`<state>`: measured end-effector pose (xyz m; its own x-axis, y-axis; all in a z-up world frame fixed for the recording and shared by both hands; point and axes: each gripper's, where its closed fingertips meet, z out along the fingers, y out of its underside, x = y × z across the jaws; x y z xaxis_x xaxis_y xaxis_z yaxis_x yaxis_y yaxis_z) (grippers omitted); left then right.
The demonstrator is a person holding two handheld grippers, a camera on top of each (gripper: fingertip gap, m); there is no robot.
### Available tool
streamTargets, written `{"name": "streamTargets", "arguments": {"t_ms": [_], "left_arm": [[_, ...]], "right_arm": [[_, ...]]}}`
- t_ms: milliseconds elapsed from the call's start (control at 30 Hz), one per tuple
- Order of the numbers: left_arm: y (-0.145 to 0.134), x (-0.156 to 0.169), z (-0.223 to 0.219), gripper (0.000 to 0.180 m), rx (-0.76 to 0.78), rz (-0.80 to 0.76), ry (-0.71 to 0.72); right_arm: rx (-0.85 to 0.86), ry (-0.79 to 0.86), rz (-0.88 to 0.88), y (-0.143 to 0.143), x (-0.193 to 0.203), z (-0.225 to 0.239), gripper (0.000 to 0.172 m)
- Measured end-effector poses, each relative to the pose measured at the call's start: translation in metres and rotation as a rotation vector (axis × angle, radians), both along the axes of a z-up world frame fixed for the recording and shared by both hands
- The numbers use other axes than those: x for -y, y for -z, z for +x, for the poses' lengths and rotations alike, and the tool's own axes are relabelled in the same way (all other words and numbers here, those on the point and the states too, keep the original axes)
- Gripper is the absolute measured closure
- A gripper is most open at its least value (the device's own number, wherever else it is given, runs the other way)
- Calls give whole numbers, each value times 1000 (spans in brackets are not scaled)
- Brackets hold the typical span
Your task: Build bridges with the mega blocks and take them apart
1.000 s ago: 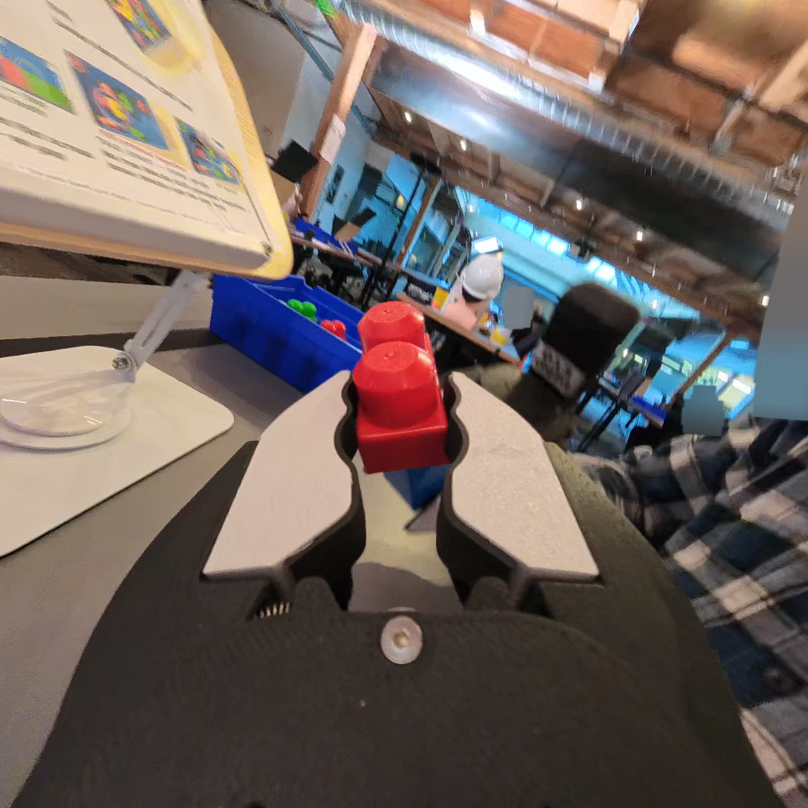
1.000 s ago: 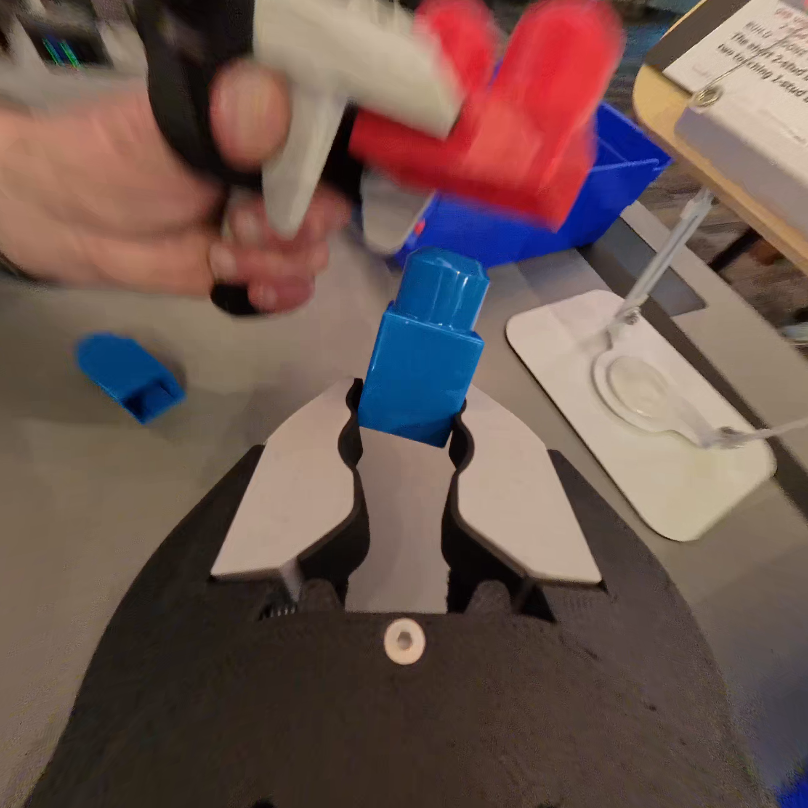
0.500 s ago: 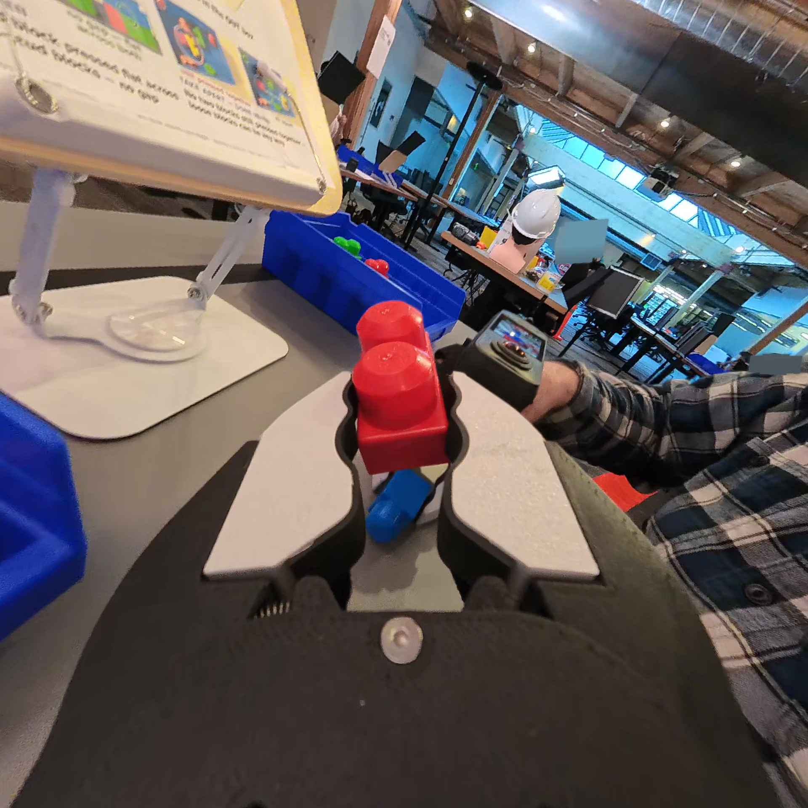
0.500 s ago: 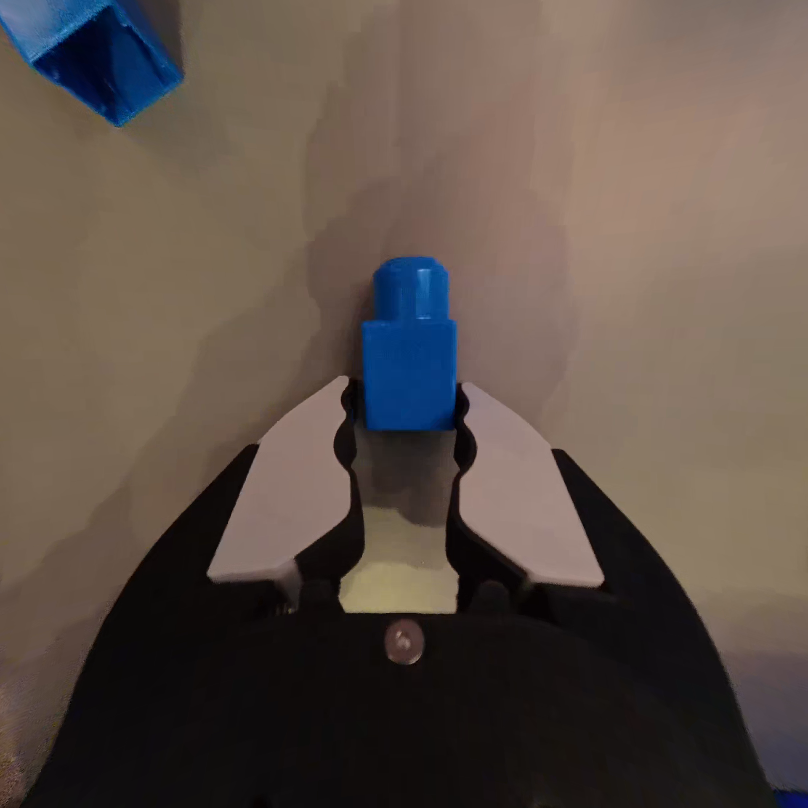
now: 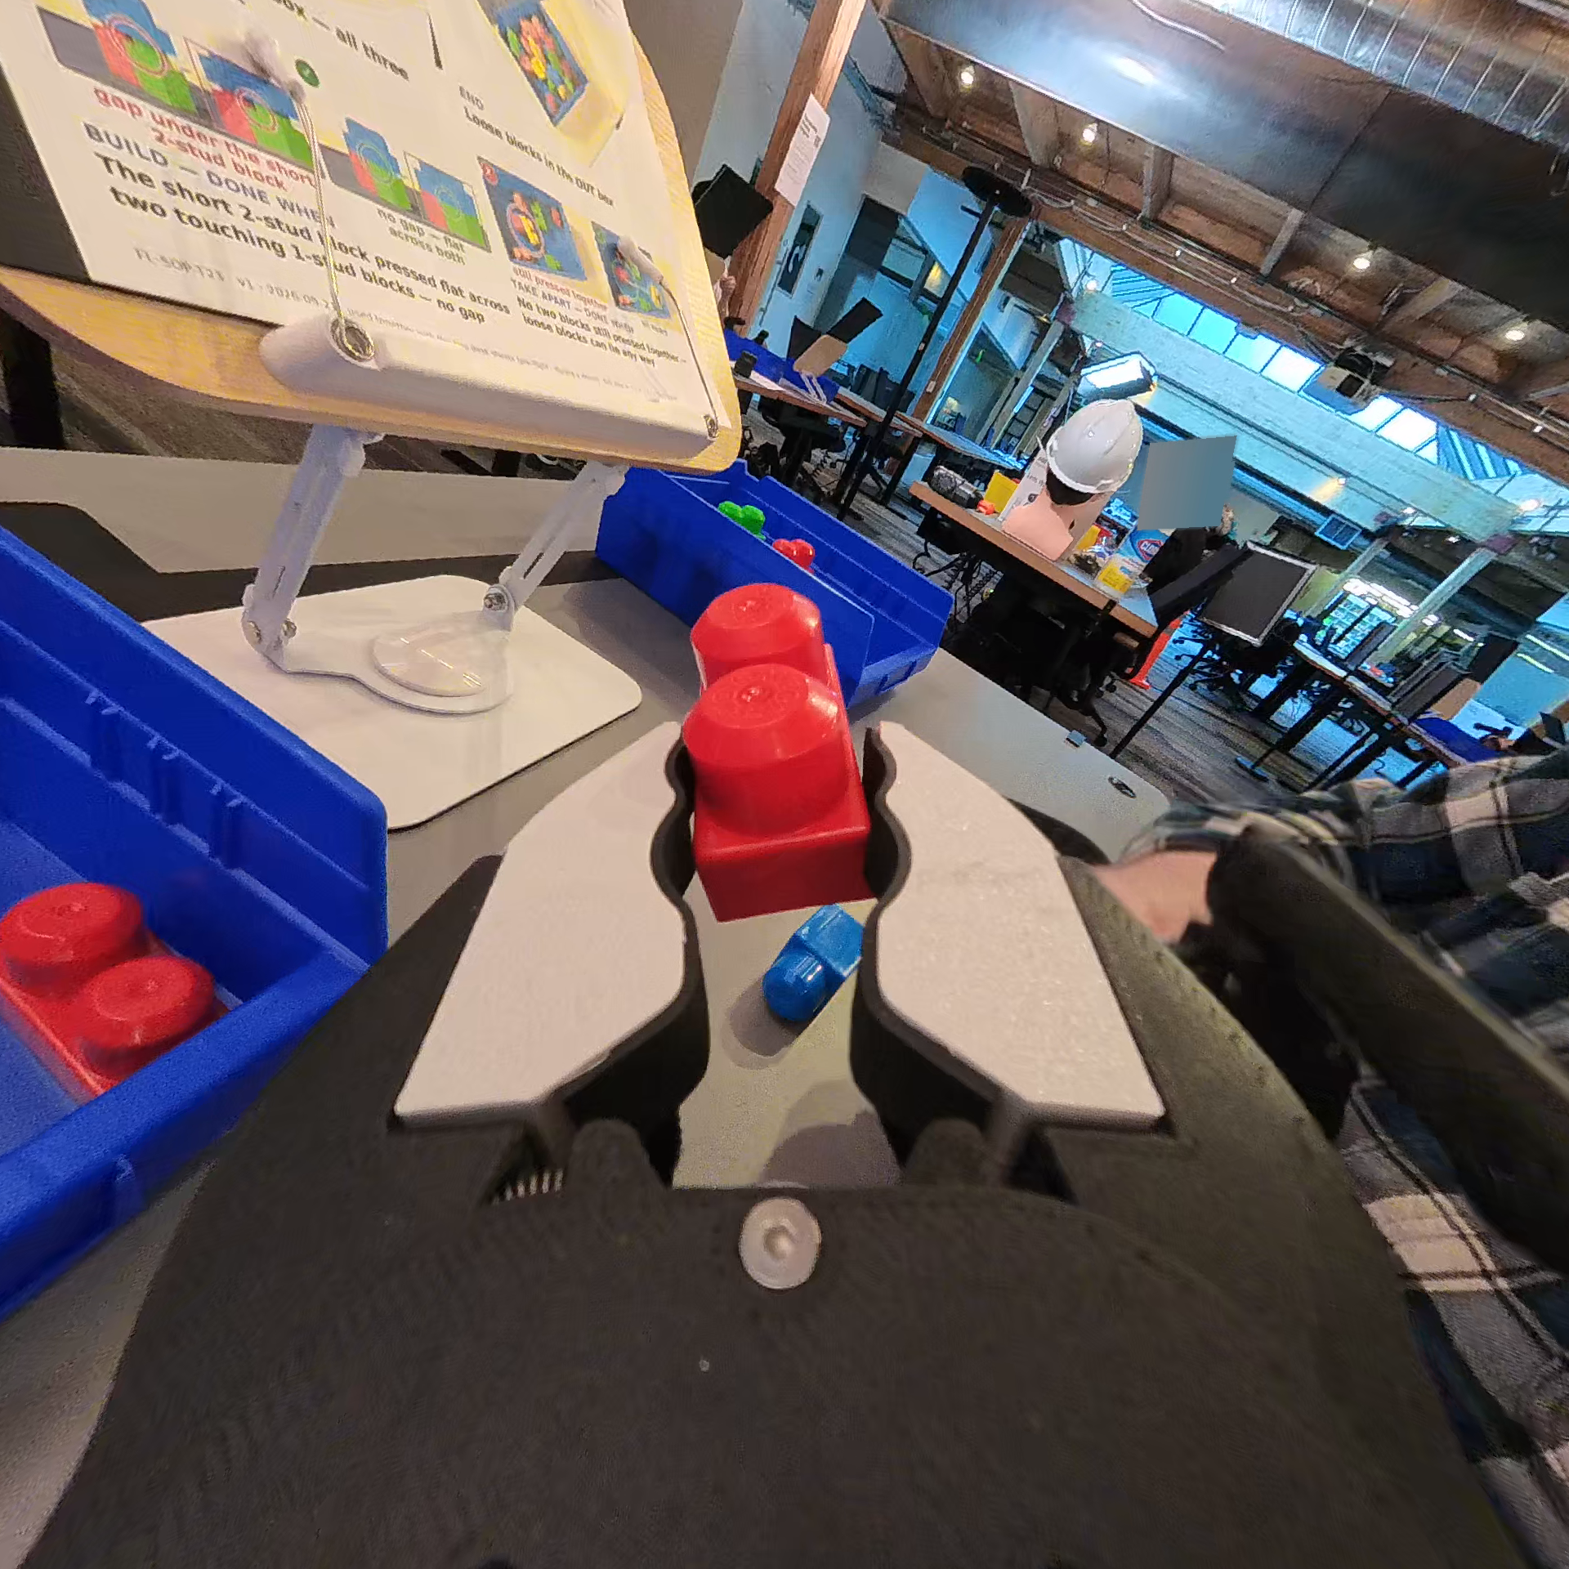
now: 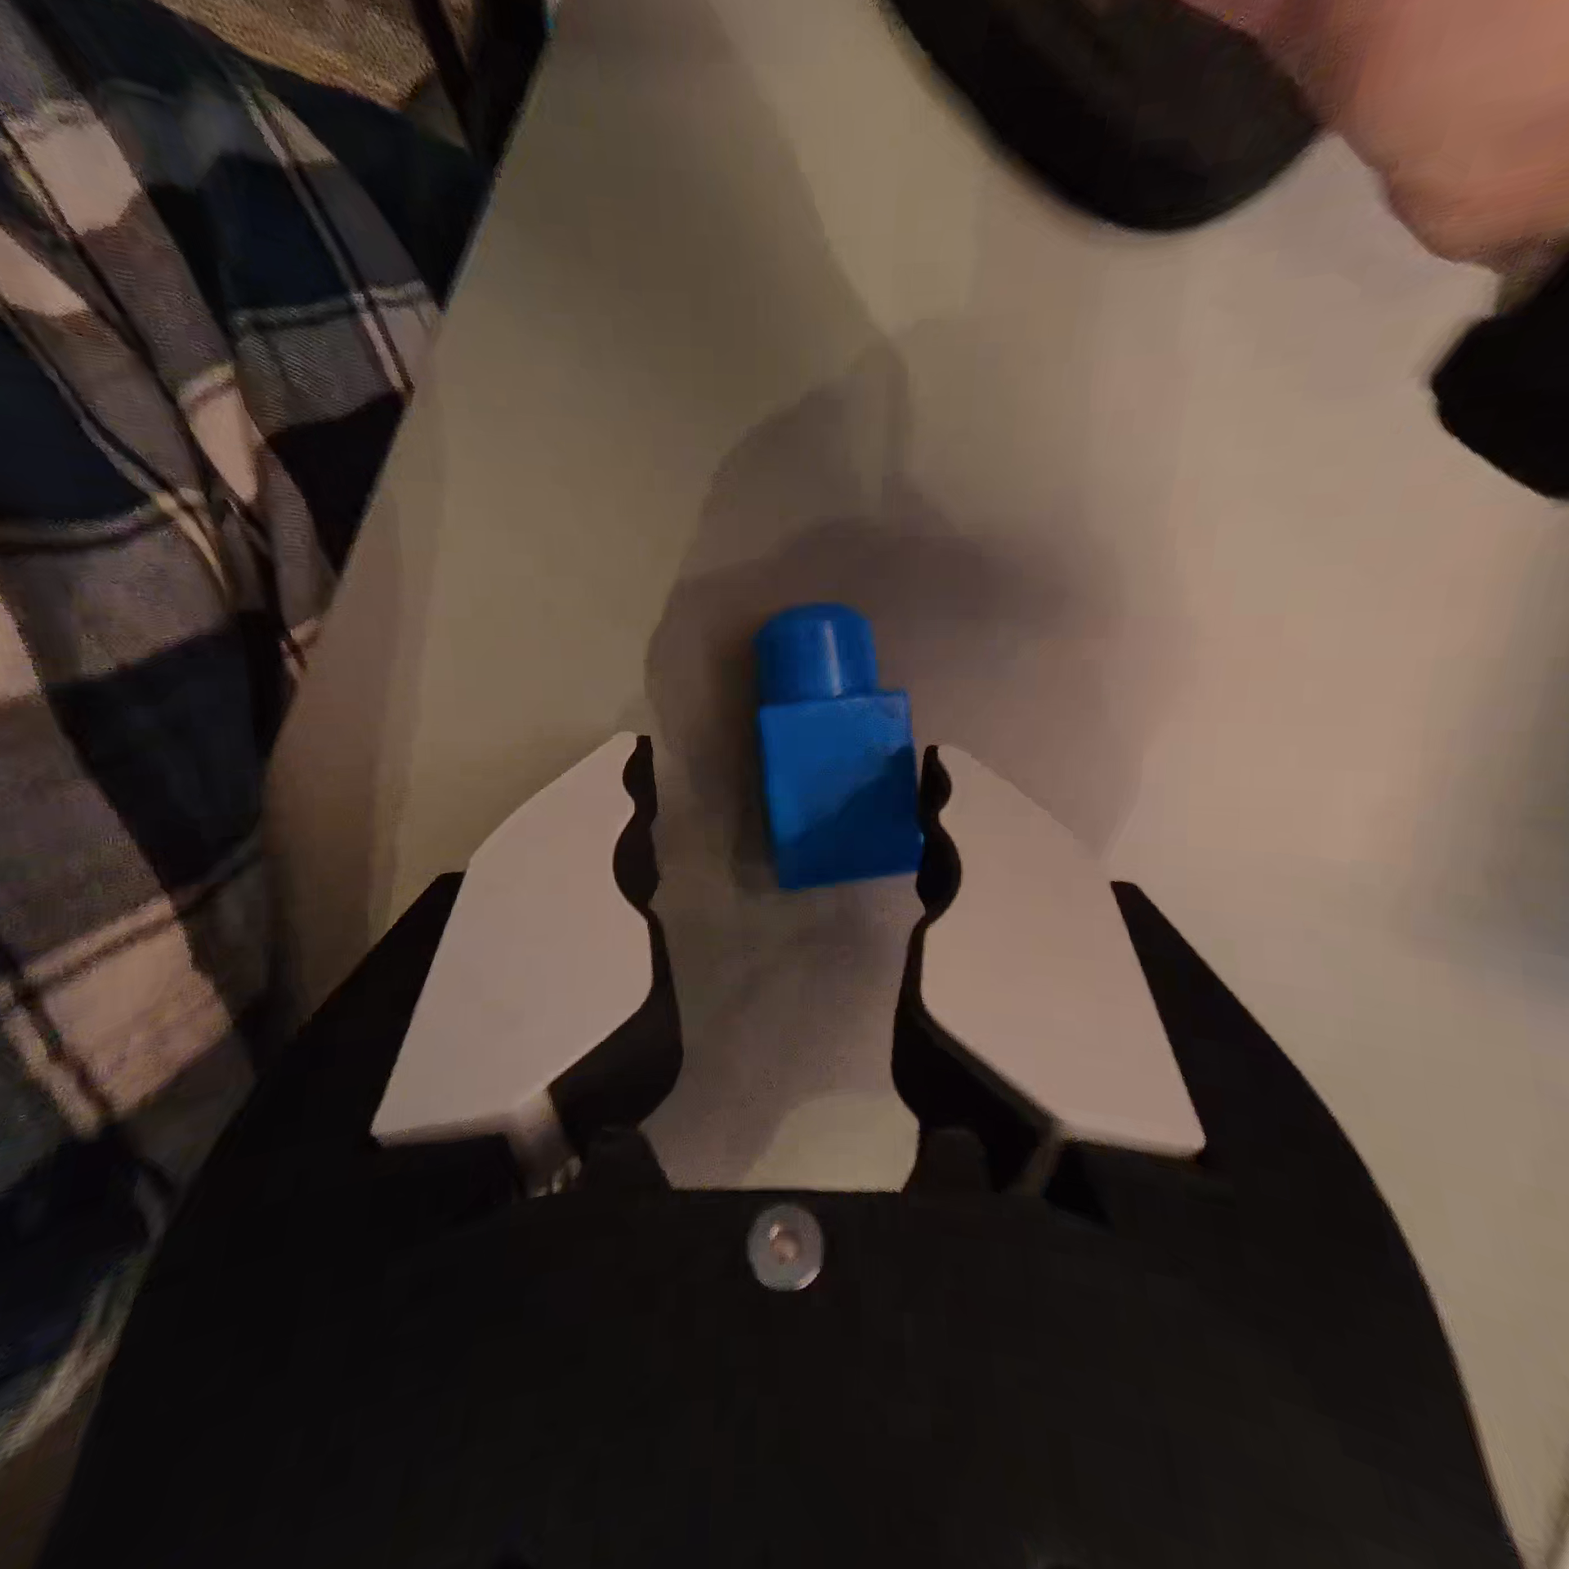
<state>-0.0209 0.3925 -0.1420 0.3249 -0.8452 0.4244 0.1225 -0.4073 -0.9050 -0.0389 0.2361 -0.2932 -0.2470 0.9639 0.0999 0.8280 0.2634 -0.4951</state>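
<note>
Left claw (image 5: 777,836): clamped on a red block (image 5: 777,815) with 2 studs. Both pads press the block's lower body on either side; the studs point up and away from the camera, and the block is held clear of the table (image 5: 1002,730).

Right claw (image 6: 785,815): fingers apart, pointing down at the table. A blue block (image 6: 836,768) with 1 stud lies on its side on the table between the fingertips. There is a clear gap between it and the left pad; it sits close against the right pad, and contact there cannot be confirmed. The block is not gripped. The view is somewhat blurred.

In the left wrist view a blue 1-stud block (image 5: 811,964) lies on its side on the table, below the held red block and between that claw's fingers as seen from the camera.

Other items, left wrist view:
- A blue bin (image 5: 212,815) at the left edge holds another red 2-stud block (image 5: 102,976).
- A second blue bin (image 5: 883,611) stands farther back on the table, with a green piece (image 5: 741,515) and a red piece (image 5: 795,552) showing above its rim.
- A white stand (image 5: 407,679) on the table carries a tilted board with a printed instruction sheet (image 5: 382,170).
- A plaid sleeve (image 5: 1392,840) and part of a hand (image 5: 1159,896) enter from the right.

Beyond the table: an open workshop with further tables and a white hard hat (image 5: 1095,446) on a display head.
</note>
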Motion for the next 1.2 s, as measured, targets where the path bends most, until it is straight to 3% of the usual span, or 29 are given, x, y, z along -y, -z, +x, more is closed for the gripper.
{"name": "streamTargets", "arguments": {"t_ms": [67, 167, 233, 333, 433, 567, 733, 933, 1067, 1200], "left_arm": [[-2, 0, -2, 144, 1, 5, -3], [-4, -1, -6, 144, 9, 8, -3], [-4, -2, -9, 144, 9, 10, -6], [-3, -3, -12, 144, 8, 12, -8], [1, -3, -9, 144, 5, 2, -1], [11, -3, 1, 144, -8, -19, 13], [26, 4, 16, 144, -37, -42, 43], [34, 8, 24, 144, -48, -63, 69], [42, 10, 21, 144, -71, -88, 65], [56, 17, 23, 144, -87, -128, 88]], "right_arm": [[-36, -28, -53, 4, 12, -15, 135], [-56, -15, -42, -2, 8, -14, 135], [-102, 44, -65, -21, -2, 1, 136], [-130, 230, -22, -49, -54, 54, 136], [-119, 437, -14, -59, -111, 117, 136], [40, 549, -48, -28, -143, 169, 136], [69, 528, -152, 3, -137, 163, 136], [-17, 539, -204, -10, -135, 161, 125], [-10, 586, -245, -14, -116, 180, 93], [33, 646, -252, 5, -96, 183, 98]]}}
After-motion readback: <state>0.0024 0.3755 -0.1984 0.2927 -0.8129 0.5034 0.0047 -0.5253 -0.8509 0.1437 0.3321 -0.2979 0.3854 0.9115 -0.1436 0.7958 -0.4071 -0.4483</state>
